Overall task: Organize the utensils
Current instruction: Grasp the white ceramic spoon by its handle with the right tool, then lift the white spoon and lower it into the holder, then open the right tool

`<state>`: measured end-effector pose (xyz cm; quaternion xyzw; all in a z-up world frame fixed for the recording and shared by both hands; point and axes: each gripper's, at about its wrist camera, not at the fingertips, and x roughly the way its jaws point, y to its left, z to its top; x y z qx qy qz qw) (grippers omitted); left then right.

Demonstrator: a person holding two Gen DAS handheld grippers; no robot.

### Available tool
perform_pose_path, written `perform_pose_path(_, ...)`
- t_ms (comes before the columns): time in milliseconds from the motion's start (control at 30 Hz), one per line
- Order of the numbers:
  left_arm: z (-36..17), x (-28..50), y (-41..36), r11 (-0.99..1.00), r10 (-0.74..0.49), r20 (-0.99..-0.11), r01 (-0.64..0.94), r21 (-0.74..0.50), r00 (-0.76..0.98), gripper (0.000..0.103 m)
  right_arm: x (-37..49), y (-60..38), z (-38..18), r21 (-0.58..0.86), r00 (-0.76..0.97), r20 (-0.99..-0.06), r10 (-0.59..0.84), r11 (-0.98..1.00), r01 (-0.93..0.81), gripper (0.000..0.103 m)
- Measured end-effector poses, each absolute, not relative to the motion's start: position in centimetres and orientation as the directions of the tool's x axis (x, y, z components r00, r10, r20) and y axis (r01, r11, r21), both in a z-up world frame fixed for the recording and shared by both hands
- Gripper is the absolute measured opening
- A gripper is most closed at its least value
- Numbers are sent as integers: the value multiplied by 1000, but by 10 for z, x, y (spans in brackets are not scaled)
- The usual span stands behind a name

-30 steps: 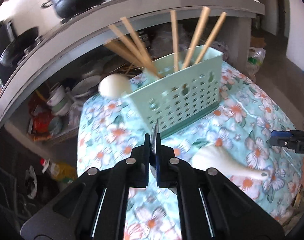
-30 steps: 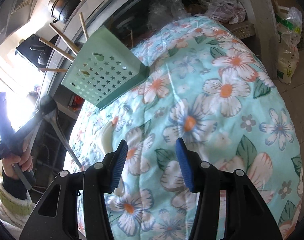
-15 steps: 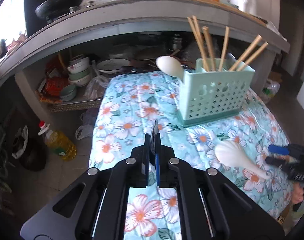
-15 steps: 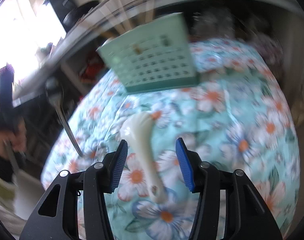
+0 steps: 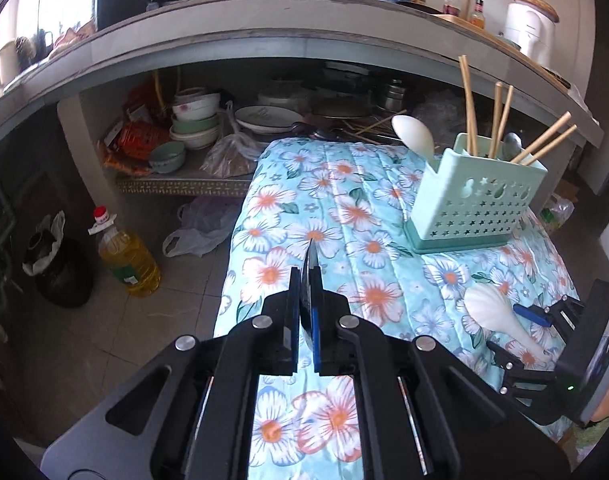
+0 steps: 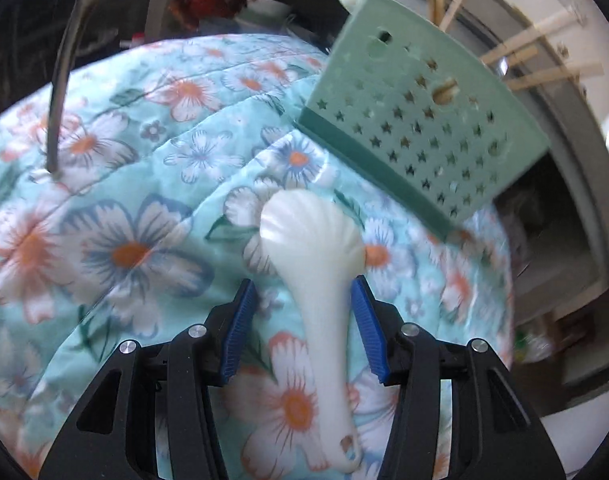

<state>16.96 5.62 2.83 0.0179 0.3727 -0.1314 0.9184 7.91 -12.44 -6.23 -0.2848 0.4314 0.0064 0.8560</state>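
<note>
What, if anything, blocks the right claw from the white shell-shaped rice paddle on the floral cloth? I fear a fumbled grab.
Nothing visible does. The right claw already straddles the white shell-shaped plastic rice paddle, which lies flat on the floral cloth with an open pad either side of its neck.

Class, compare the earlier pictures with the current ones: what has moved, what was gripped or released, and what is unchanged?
The right gripper swung over the white shell-shaped scoop, which now lies between its open pads, not gripped. The left gripper drew back from the green utensil basket. It stays shut on a thin metal utensil; the basket's contents are unchanged.
</note>
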Motion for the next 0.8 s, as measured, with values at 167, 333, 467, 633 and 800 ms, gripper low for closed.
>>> perform_pose_path(167, 24, 170, 63, 966, -230, -693, 245, -79, 683, 4, 86, -110, -61, -600, 662, -672, -333, 769, -222, 49)
perform_pose_path(333, 22, 171, 65, 966, -233, -696, 241, -88, 679, 4, 90, -111, -57, -632, 673, -634, -381, 757, -166, 28)
perform_pose_path(467, 21, 172, 66, 966, -233, -696, 245, -84, 679, 4, 91, -126, -49, -619, 662, -630, -406, 777, -112, 19)
perform_pose_path(633, 17, 174, 64, 965, -234, -701, 247, -85, 674, 4, 88, -147, -38, -595, 646, -631, -430, 802, -48, 18)
perform_pose_path(800, 17, 173, 62, 966, -232, -703, 244, -84, 672, 4, 103, -157, -37, -569, 630, -655, -417, 821, -47, 18)
